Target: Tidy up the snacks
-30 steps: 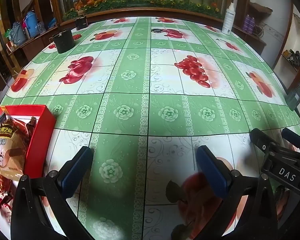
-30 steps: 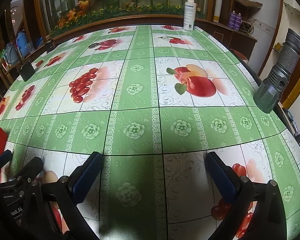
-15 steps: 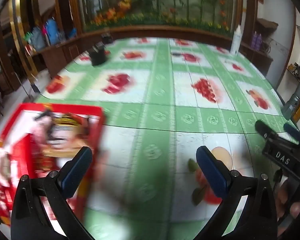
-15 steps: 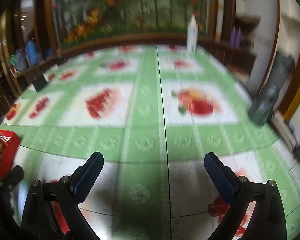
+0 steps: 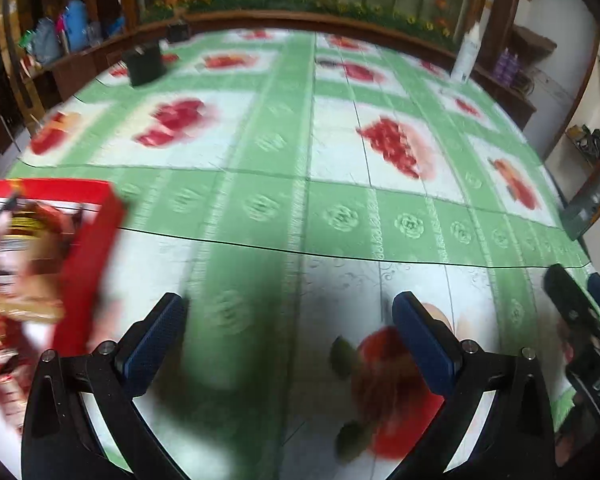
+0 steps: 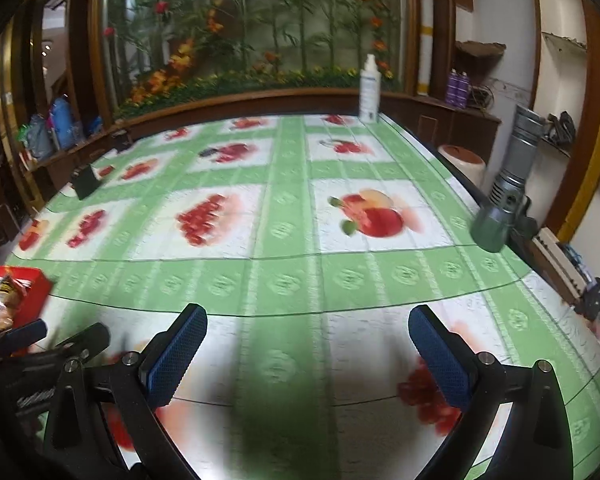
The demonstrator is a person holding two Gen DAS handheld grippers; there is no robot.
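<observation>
A red box (image 5: 88, 256) holding snack packets (image 5: 16, 264) lies at the left edge of the left wrist view, blurred by motion. My left gripper (image 5: 288, 336) hovers open over the green fruit-print tablecloth (image 5: 340, 216), just right of the box, with nothing between its blue pads. The same red box (image 6: 24, 288) shows small at the far left of the right wrist view. My right gripper (image 6: 308, 348) is open and empty above the cloth. The right gripper's body (image 5: 588, 332) shows at the right edge of the left wrist view.
A white spray bottle (image 6: 369, 92) stands at the table's far edge. A grey flashlight (image 6: 504, 196) sits at the right edge. A black holder (image 5: 144, 65) stands far left. Wooden shelves and a flower display ring the table.
Both grippers have lifted and tilted back, so more of the room shows. The red box swung further into the left wrist view, then slid left again. Both stay open.
</observation>
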